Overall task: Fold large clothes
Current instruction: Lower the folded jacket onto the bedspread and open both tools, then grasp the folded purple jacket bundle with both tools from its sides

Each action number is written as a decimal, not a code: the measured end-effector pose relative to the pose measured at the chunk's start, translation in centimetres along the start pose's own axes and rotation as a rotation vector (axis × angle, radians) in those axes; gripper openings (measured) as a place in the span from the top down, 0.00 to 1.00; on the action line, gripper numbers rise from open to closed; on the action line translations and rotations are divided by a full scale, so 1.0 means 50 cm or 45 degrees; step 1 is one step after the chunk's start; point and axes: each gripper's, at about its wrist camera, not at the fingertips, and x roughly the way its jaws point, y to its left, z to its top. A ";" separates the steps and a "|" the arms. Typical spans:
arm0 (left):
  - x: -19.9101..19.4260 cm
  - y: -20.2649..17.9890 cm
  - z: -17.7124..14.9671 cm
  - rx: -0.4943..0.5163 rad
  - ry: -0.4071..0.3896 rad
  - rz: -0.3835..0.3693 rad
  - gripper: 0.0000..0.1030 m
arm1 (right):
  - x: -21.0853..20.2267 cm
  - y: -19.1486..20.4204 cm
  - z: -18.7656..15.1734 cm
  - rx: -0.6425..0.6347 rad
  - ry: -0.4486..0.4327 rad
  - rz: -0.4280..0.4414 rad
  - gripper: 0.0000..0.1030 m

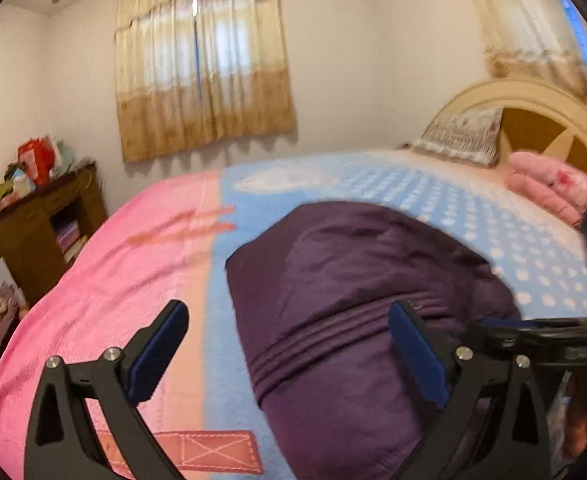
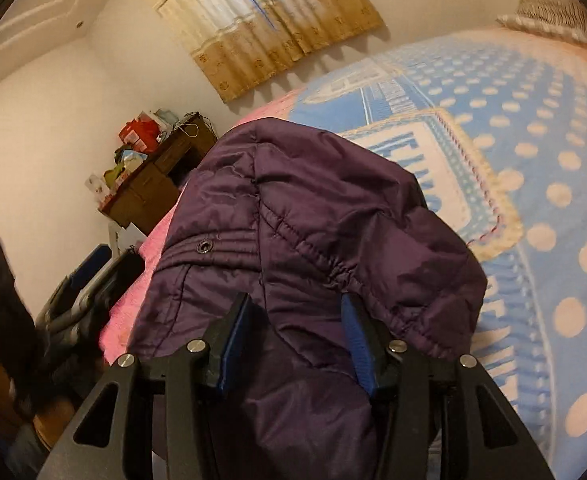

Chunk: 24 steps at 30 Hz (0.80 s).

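My left tool (image 1: 289, 344) stands wide apart, its blue pads clear of everything; one pad hangs over the pink side of the blanket, the other over the dark purple quilted jacket (image 1: 357, 300), and I see nothing gripped between them. My right tool (image 2: 295, 340) is partly apart, and a fold of the jacket (image 2: 301, 232) sits between its blue pads. The cloth fills the gap and drapes over the right-hand finger, but I cannot tell whether the pads actually press on it.

The jacket lies bunched on the bed, on the near part of the fleecy pink-and-blue blanket (image 1: 133, 264), straddling the line where pink meets blue. It is puffy and crumpled, with rows of stitched ribbing across it, an elasticated gathered seam, and a single metal snap (image 2: 203, 246) showing in the right wrist view. Its far edge humps up in a rounded fold.

Beyond it the blue half of the blanket carries white dots. At the head of the bed sit a patterned grey pillow (image 1: 461, 134), a folded pink quilt (image 1: 549, 188) and a cream arched headboard (image 1: 533, 96). A cluttered brown wooden cabinet (image 1: 41, 224) stands by the wall under tan curtains (image 1: 201, 68).
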 end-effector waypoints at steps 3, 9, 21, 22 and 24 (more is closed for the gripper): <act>0.042 -0.022 -0.023 0.063 0.036 0.053 0.00 | -0.073 0.029 0.023 0.072 -0.155 -0.079 0.52; 0.046 -0.013 -0.030 -0.017 0.024 0.036 0.00 | -0.096 0.094 0.111 0.144 -0.370 0.097 0.19; 0.084 -0.015 -0.026 -0.042 0.181 -0.075 0.00 | 0.092 0.018 0.091 -0.115 0.000 -0.165 0.19; 0.085 -0.011 -0.029 -0.054 0.186 -0.087 0.00 | 0.092 0.015 0.086 -0.151 0.004 -0.161 0.19; 0.091 -0.008 -0.036 -0.062 0.179 -0.110 0.00 | 0.097 0.004 0.079 -0.169 0.000 -0.138 0.18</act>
